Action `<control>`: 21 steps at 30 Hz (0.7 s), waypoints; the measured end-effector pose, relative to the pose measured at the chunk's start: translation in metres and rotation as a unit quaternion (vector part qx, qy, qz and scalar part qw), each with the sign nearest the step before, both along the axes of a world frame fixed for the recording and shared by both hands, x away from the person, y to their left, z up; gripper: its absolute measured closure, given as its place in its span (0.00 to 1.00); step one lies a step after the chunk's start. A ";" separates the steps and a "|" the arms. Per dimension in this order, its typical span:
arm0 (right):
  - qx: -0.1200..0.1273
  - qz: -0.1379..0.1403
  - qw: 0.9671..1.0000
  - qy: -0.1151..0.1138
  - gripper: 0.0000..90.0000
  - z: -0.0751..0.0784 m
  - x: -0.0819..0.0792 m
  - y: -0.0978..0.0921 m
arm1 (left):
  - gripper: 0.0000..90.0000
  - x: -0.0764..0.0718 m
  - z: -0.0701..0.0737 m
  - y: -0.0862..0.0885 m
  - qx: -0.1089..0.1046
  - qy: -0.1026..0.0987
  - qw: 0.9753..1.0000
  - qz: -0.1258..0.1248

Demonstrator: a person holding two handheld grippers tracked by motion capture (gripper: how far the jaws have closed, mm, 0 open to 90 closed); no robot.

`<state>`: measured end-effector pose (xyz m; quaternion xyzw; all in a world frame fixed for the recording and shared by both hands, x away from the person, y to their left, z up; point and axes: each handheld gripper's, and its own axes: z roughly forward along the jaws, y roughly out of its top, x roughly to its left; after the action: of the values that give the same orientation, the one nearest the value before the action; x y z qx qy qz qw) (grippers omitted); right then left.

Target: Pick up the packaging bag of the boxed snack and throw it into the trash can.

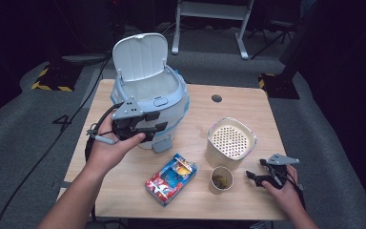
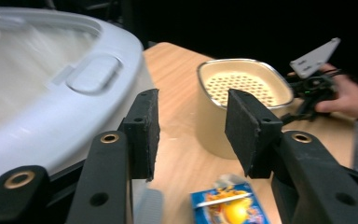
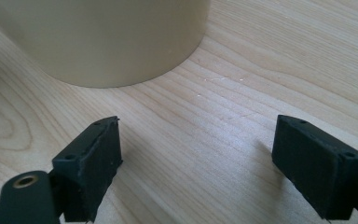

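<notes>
1. At the bottom edge of the high view, two forearms came in, one at lower left and one at lower right.
2. The right gripper (image 1: 255,176) sat low at the lower right, on the table (image 1: 228,205), its jaws spread wide with bare wood between them in its own view, holding nothing.
3. Just left of it stood a small cup (image 1: 221,180) with something brown inside.
4. Left of the cup, at lower centre, lay a colourful box (image 1: 171,179), flat on the wood.
5. Above the cup stood the beige bin (image 1: 230,143) with a perforated insert; its wall (image 3: 98,37) crossed the top of the right gripper view, apart from the jaws.
6. At centre left the left gripper (image 1: 145,131) was held up beside the front of the white cooker (image 1: 152,90), jaws parted and empty; in its own view (image 2: 191,135) the cooker's rim (image 2: 93,74) lay at upper left and the bin (image 2: 244,86) showed between the jaws.
7. The cooker's lid (image 1: 139,55) stood open at upper centre.
8. A dark hole (image 1: 216,98) marked the table's far edge.
</notes>
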<state>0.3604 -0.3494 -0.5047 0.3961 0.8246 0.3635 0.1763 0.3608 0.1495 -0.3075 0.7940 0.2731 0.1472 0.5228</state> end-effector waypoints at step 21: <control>0.000 0.000 1.000 0.000 0.18 0.000 0.000 0.000 | 0.66 -0.004 -0.102 -0.007 0.011 0.084 0.996 -0.003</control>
<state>0.3604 -0.3494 -0.5047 0.3962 0.8245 0.3635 0.1761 0.3568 0.1428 -0.4091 0.8101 0.3118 0.0817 0.4897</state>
